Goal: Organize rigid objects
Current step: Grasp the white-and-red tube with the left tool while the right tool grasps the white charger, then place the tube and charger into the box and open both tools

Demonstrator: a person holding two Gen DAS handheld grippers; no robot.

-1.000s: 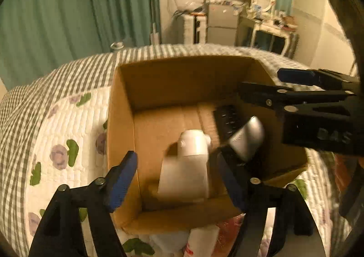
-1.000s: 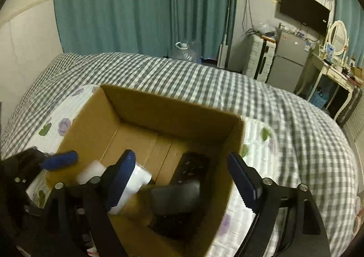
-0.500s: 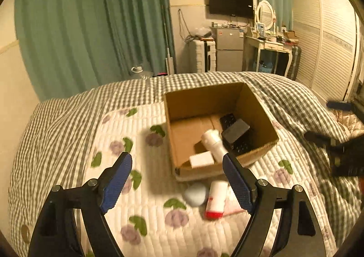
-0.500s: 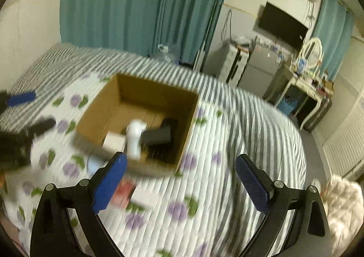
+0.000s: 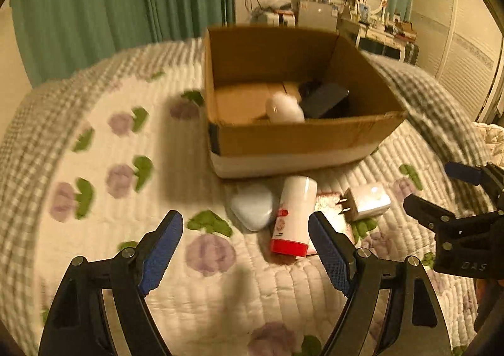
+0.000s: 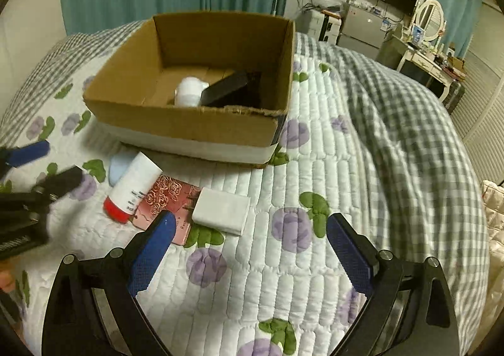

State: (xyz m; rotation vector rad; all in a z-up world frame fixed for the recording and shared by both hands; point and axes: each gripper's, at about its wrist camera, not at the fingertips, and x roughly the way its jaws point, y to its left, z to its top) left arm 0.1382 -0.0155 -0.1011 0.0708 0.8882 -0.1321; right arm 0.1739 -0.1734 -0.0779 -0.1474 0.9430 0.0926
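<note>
left gripper (image 5: 245, 249): held open, empty | right gripper (image 6: 249, 249): held open, empty | white bottle (image 5: 294, 214), charger (image 6: 222, 210), pink card (image 6: 163, 198): laid on quilt (image 6: 315, 167) near cardboard box (image 6: 189, 126)

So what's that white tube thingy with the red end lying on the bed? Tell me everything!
The white plastic tube with a red cap lies on its side on the flowery quilt, just in front of the cardboard box, red cap pointing away from it. Small print near the cap is unreadable. It rests partly on a pink rose-patterned card, beside a pale blue case.
</note>
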